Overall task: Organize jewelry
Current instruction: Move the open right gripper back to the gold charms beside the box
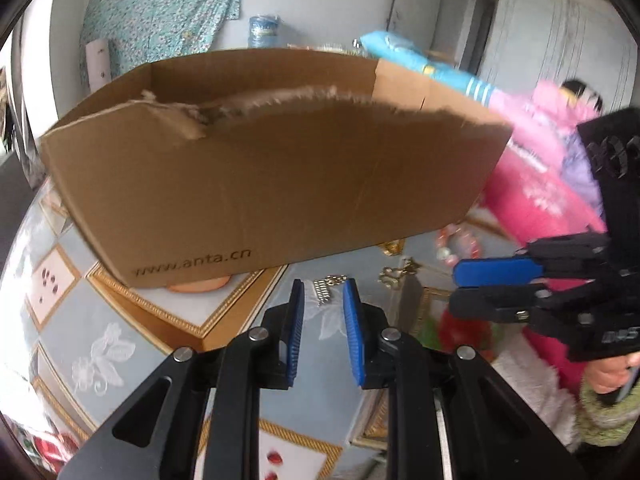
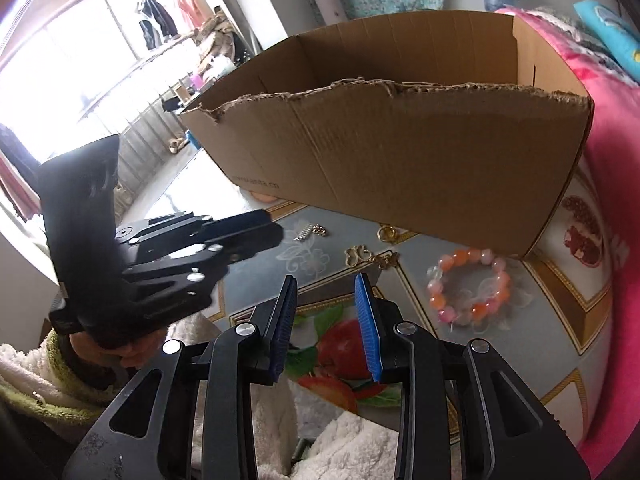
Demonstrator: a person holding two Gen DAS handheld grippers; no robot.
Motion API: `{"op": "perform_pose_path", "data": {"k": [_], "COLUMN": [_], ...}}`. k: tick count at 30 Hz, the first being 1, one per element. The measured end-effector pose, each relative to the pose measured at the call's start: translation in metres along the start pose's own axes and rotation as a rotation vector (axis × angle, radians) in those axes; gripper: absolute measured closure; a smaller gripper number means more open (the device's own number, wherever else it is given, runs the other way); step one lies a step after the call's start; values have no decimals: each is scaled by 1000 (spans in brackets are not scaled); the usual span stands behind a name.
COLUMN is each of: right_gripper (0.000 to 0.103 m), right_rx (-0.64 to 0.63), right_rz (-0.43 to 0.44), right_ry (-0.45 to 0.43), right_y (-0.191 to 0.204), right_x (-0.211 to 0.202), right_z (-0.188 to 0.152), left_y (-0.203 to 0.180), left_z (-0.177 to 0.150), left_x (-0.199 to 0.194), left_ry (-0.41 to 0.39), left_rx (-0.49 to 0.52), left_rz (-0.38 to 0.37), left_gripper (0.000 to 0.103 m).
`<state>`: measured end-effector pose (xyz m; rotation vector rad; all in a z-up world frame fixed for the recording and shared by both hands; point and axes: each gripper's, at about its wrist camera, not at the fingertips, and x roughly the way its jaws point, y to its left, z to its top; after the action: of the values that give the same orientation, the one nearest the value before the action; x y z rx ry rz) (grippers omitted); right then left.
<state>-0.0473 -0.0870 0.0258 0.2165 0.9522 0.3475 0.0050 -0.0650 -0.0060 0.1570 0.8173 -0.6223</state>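
both claws stand narrowly parted, holding nothing: left gripper [image 1: 323, 283] over the silver chain [image 1: 325, 289], right gripper [image 2: 326, 280] just short of the gold pieces [image 2: 362, 257]. beaded bracelet [image 2: 469, 285] lies to their right on the patterned tablecloth [image 2: 560, 320], all before the torn cardboard box [image 2: 400, 152].

Daylight from blown-out window [image 2: 80, 52]; fisheye bending, dark corners; slight blur throughout, probably motion.
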Motion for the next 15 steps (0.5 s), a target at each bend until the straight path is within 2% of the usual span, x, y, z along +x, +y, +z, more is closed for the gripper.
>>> {"op": "perform_pose_path", "data": {"k": [4, 8, 15], "right_gripper": [73, 73, 73], "right_rx": [3, 1, 18], "right_rz": [-1, 3, 26], "right_ry": [-5, -6, -12], "right_y": [-3, -4, -11], "right_x": [5, 12, 18], "right_z": [-1, 2, 4], "left_y": [-3, -9, -18], "left_z": [5, 8, 13], "left_x": [18, 23, 31], "left_ry": [35, 36, 60], "left_rx": [43, 84, 149], "left_rz": [41, 83, 105], "left_gripper": [84, 84, 92]}}
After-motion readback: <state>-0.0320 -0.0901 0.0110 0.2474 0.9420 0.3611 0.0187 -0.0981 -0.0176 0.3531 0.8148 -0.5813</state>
